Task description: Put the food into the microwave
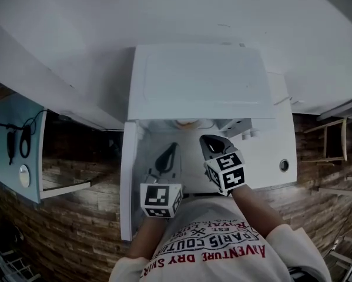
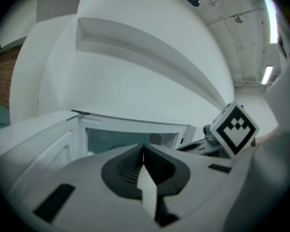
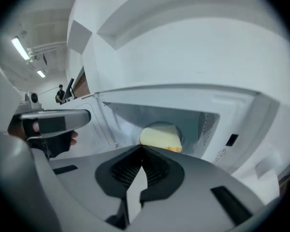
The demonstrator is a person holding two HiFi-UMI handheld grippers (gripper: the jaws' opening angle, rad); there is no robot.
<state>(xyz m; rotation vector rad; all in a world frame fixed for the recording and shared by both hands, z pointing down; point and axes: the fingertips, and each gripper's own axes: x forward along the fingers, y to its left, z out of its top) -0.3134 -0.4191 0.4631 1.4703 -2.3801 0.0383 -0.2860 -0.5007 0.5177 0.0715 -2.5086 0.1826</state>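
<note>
One food (image 3: 159, 137) inside microwave (image 3: 241, 122), beyond closed right claw (image 3: 143, 148)

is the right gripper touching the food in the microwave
Apart. The head view shows the right gripper out in front of the microwave opening, with a gap to the food deeper inside.

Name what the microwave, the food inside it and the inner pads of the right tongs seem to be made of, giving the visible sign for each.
Microwave: probably painted metal or plastic, going by its smooth, matte white panels.
Food: a soft-looking, pale yellow, rounded mass, perhaps bread or egg; unclear.
Right tongs: the pads are dark and ribbed, likely rubber; the shell is grey, matte, moulded plastic.
</note>
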